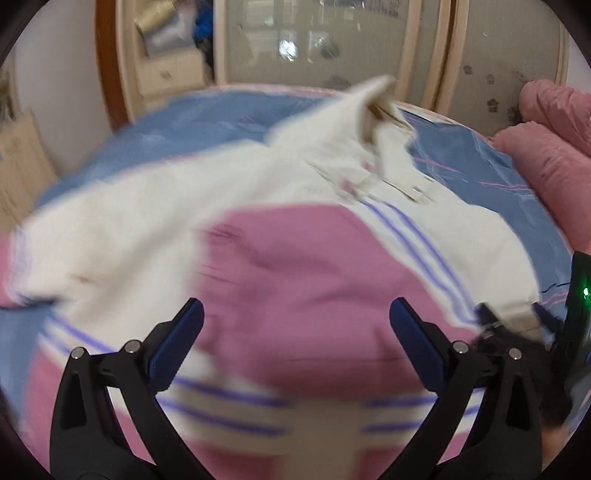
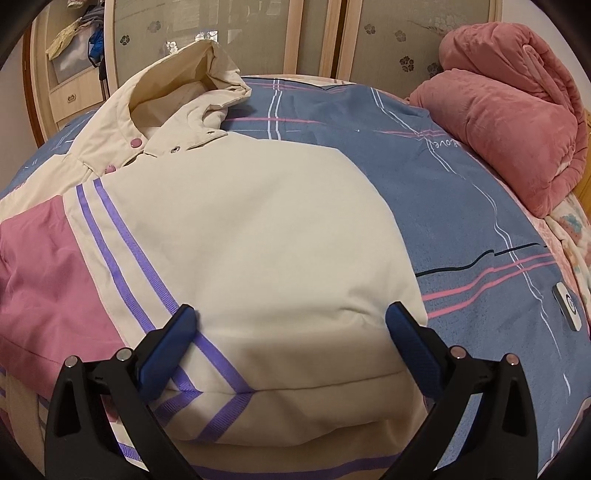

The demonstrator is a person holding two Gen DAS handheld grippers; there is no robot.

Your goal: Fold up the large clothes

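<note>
A large cream jacket (image 2: 258, 229) with pink panels, purple stripes and a hood (image 2: 192, 77) lies spread on the blue bed cover (image 2: 461, 206). One part is folded over its lower body. My right gripper (image 2: 291, 325) hovers open just above the folded cream edge, holding nothing. In the blurred left wrist view the same jacket (image 1: 295, 184) shows its pink panel (image 1: 295, 280). My left gripper (image 1: 295, 317) is open over that panel, with nothing between its fingers. The other gripper's black body (image 1: 517, 343) shows at the right edge, on the jacket's rim.
A rolled pink blanket (image 2: 517, 110) sits at the bed's far right. A small white device (image 2: 567, 306) lies on the cover at the right. Sliding wardrobe doors (image 2: 388, 33) and a cream cabinet (image 2: 70, 85) stand behind the bed.
</note>
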